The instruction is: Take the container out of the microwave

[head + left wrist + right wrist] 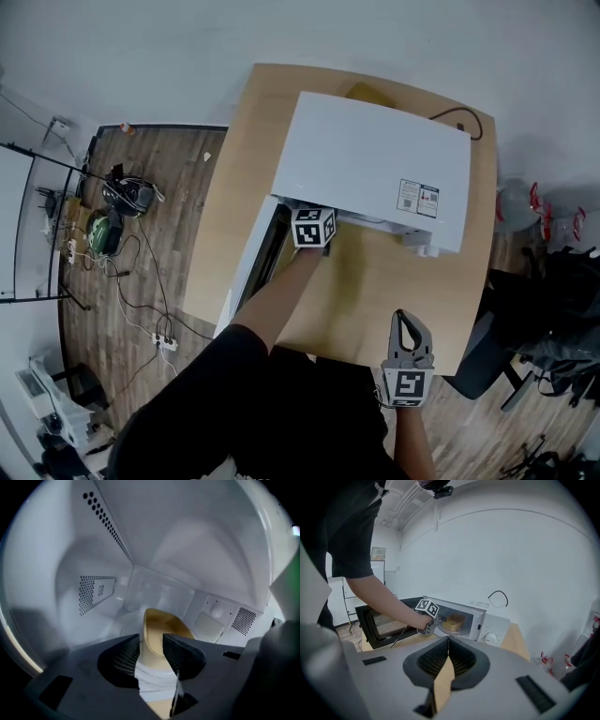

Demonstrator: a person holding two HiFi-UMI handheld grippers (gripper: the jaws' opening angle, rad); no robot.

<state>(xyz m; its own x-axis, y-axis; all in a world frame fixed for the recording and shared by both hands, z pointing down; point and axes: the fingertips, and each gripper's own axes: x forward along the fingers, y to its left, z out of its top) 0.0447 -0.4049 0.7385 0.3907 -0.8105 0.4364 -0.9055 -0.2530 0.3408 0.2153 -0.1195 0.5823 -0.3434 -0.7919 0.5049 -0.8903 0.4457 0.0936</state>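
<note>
— Left gripper (153, 644)?
— Its jaws pinch the container (164, 626) by its wall, inside the microwave (93, 550).
— Right gripper (448, 644)?
— Jaws pressed together, nothing between them, out in front of the microwave.

The tan container (159, 623) sits, seemingly upright, inside the open white microwave (375, 159).

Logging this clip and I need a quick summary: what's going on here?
A person has the left gripper reaching into the open microwave, which stands on a wooden table. The jaws look closed on the wall of the yellow container, which sits inside the microwave and is not yet out. The right gripper is shut and empty, held back from the microwave near the table's front edge.
</note>
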